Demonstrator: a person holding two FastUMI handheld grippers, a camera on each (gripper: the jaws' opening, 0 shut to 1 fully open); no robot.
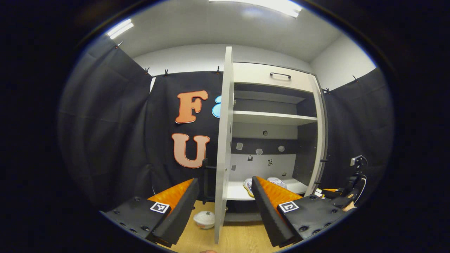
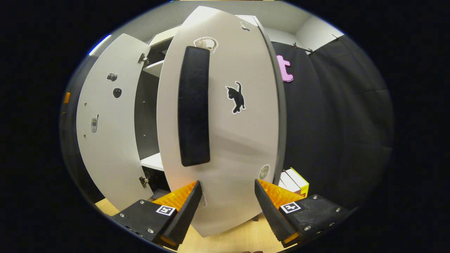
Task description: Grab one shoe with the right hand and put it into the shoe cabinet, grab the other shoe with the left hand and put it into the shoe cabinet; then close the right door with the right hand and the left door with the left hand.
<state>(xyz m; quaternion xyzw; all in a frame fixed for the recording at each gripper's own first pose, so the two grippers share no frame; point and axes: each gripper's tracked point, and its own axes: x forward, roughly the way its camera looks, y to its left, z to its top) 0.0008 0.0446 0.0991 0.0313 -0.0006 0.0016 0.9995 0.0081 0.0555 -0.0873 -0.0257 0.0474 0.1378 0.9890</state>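
The white shoe cabinet [image 1: 274,75] stands with both doors swung out. Two white shoes [image 1: 277,182] lie side by side on its bottom shelf [image 1: 235,192]. My left gripper [image 1: 225,181] is open and empty, facing the left door [image 1: 225,140], which I see edge-on between its fingers. In the right gripper view the right door [image 2: 242,147] looms very close, with a long black handle [image 2: 193,105] and a cat sticker. My right gripper [image 2: 227,182] is open right at that door's outer face, holding nothing. The right gripper [image 1: 346,193] also appears beyond the right door's edge [image 1: 319,140].
A white lidded bowl [image 1: 204,218] sits on the wooden floor just left of the left door. A yellow and white box [image 2: 294,180] stands on the floor to the right of the cabinet. The left door [image 2: 105,133], with small stickers, hangs open. Black cloth encloses the booth.
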